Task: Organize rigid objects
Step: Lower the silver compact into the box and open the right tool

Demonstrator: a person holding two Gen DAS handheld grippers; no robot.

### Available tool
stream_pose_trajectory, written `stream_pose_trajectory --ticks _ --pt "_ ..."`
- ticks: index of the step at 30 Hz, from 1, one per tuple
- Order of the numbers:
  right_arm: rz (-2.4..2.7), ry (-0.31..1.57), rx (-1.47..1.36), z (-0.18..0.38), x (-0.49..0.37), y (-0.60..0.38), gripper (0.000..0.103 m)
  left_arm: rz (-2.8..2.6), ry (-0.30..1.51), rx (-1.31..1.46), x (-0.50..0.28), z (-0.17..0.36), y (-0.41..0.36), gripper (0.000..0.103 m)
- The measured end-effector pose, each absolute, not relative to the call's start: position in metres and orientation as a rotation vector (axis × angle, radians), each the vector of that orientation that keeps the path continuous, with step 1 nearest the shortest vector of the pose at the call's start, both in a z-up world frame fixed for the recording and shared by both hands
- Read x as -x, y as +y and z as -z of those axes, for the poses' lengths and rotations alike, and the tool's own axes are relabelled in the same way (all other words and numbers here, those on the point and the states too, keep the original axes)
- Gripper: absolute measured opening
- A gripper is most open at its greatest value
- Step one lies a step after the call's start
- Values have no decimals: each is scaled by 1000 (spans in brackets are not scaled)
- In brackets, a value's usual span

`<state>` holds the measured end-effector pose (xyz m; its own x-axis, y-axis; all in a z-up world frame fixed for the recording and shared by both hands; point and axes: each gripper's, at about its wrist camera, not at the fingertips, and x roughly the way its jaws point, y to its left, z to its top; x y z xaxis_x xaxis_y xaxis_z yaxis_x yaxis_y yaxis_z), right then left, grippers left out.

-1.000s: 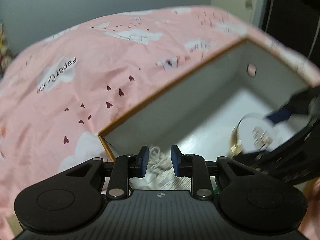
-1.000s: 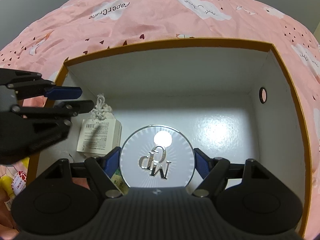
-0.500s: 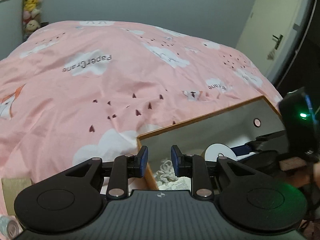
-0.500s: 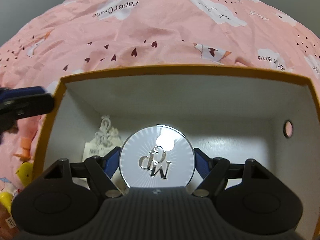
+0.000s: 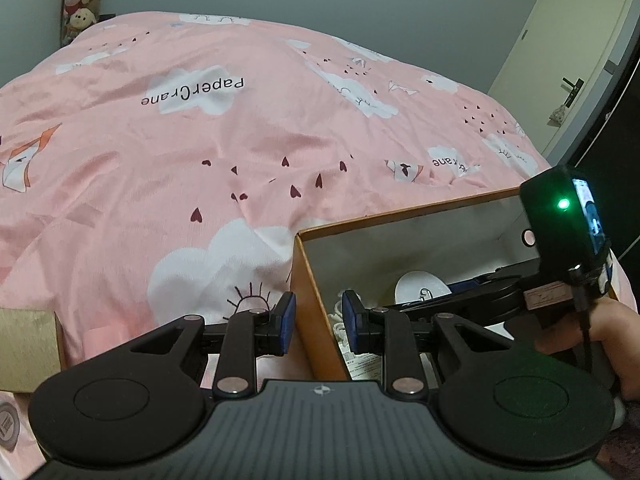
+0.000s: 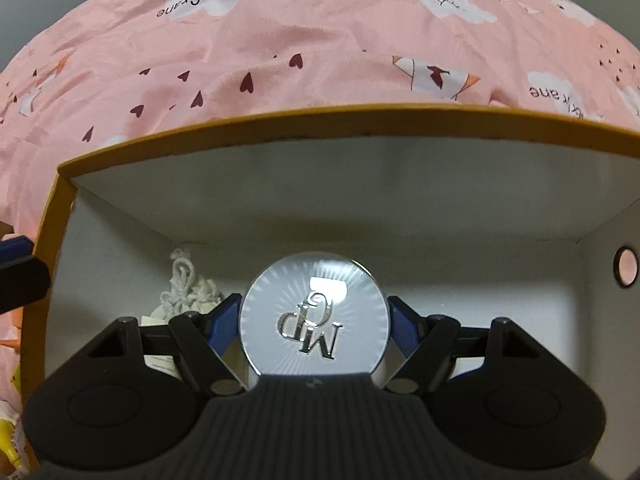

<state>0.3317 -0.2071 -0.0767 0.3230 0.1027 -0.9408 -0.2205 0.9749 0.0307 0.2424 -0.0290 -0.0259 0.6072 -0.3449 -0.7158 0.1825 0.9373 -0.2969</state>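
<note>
Your right gripper (image 6: pixel 316 328) clamps the round silver compact (image 6: pixel 315 316) inside the orange-rimmed box (image 6: pixel 280 120), compact's lower edge hidden behind the gripper body, your left gripper (image 5: pixel 319 320) parted and empty astride the box wall, tagged white pouch (image 6: pixel 182 292) half hidden.

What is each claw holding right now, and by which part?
The right claw grips the round silver compact by its opposite side edges, inside the box. The left claw holds nothing; it straddles the box's near corner, open.

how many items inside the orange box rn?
2: round silver compact clamped in the right hand-held gripper, and a tagged white drawstring pouch in the orange-rimmed cardboard box's left corner. Others may be hidden.
</note>
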Motion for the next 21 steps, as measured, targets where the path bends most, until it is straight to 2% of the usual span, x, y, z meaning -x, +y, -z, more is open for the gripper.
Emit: stream_pose_trajectory --ticks 3,6,8,12,18,21 --pt "-209 1238 59 76 -332 -214 76 304 871 208 -242 28 -30 29" --pt "-213 1240 6 74 -330 -220 85 301 872 209 -240 30 -31 29" --pt "-222 1229 -8 70 -328 -221 85 300 873 207 -240 30 -32 29" --pt "-228 1226 21 66 -327 -216 75 301 874 208 -238 30 -34 29" --pt "-224 1218 60 65 -324 -212 74 298 853 196 -231 26 -38 29" --pt "-220 1192 71 59 -318 -212 72 305 838 206 -225 22 -37 33"
